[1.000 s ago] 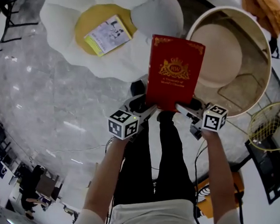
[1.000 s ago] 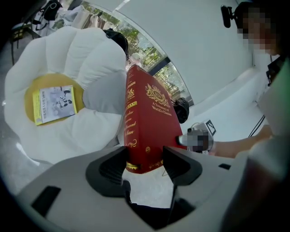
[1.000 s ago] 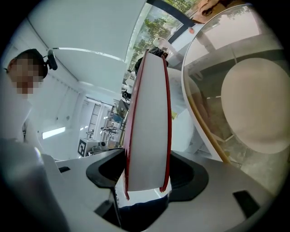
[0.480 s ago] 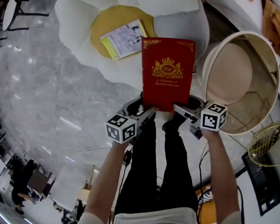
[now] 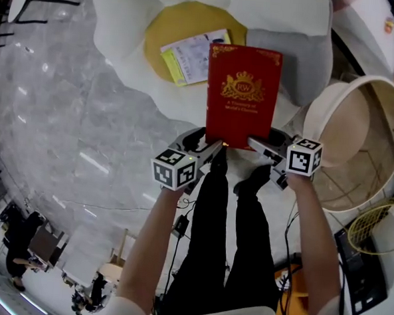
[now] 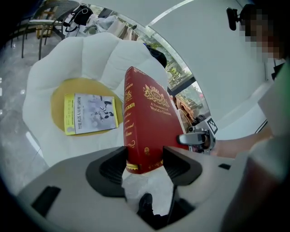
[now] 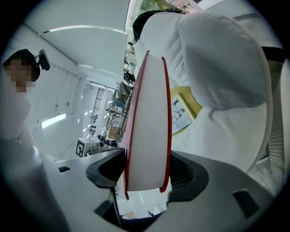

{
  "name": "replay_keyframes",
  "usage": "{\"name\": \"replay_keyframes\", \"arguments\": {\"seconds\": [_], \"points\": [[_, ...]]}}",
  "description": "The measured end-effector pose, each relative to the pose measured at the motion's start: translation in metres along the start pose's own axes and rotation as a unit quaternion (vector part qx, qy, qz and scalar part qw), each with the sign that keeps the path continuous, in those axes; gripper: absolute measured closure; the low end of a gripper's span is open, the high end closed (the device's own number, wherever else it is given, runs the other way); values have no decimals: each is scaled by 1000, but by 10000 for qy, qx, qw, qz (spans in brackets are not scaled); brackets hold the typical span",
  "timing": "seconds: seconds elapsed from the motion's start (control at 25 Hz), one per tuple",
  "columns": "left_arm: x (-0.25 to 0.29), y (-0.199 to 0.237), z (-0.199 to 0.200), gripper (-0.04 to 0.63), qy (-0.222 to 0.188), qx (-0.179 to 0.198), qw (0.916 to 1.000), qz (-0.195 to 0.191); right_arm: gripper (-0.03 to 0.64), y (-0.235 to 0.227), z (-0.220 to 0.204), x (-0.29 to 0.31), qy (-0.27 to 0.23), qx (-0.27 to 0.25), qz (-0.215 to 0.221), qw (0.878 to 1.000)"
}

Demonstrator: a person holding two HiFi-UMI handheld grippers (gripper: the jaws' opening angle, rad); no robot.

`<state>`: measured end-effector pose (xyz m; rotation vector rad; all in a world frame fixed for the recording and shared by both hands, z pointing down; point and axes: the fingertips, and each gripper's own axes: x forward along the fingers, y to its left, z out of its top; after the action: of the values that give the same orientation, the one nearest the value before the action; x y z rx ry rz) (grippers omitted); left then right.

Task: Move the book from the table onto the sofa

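A thick red book [image 5: 242, 94] with gold print hangs in the air, held at its two near corners. My left gripper [image 5: 209, 146] is shut on its spine corner [image 6: 141, 156]; my right gripper [image 5: 256, 145] is shut on the page-edge corner [image 7: 147, 176]. The book hovers over the front of a white flower-shaped sofa [image 5: 131, 36] with a yellow centre cushion [image 5: 164, 25]. In the left gripper view the sofa [image 6: 50, 86] fills the background, and in the right gripper view its white cushion [image 7: 217, 68] bulges to the right.
A thin yellow-and-white booklet [image 5: 190, 54] lies on the yellow cushion, left of the red book [image 6: 90, 114]. A round beige table [image 5: 365, 130] stands to the right, with a yellow wire basket [image 5: 379, 228] beyond it. The person's dark legs [image 5: 225, 235] stand just below the grippers.
Both grippers have carried the red book away from the round table and over the white sofa, lower than before. The table has slid to the right in the head view. Both grips are unchanged.
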<state>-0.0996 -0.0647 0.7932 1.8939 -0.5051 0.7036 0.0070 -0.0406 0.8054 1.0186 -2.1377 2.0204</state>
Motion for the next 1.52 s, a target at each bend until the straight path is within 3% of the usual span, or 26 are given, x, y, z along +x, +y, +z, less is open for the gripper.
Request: {"name": "replay_keyframes", "arguments": {"seconds": [0.4, 0.84, 1.12, 1.24, 1.32, 1.52], "points": [[35, 87, 17, 345, -299, -322, 9990, 57, 311, -46, 39, 73, 39, -337, -232, 9992], [61, 172, 52, 370, -525, -674, 9953, 452, 311, -76, 100, 148, -418, -331, -645, 9965], [82, 196, 59, 373, -374, -963, 9933, 519, 311, -100, 101, 168, -78, -433, -1406, 9891], [89, 202, 56, 373, -186, -884, 9937, 663, 310, -108, 96, 171, 14, -418, -1613, 9860], [91, 202, 52, 373, -82, -909, 9933, 707, 297, -114, 96, 167, 39, -644, -1924, 9792], [92, 193, 41, 405, 19, -865, 9935, 736, 279, -129, 105, 150, 15, -1420, -2846, 9481]]}}
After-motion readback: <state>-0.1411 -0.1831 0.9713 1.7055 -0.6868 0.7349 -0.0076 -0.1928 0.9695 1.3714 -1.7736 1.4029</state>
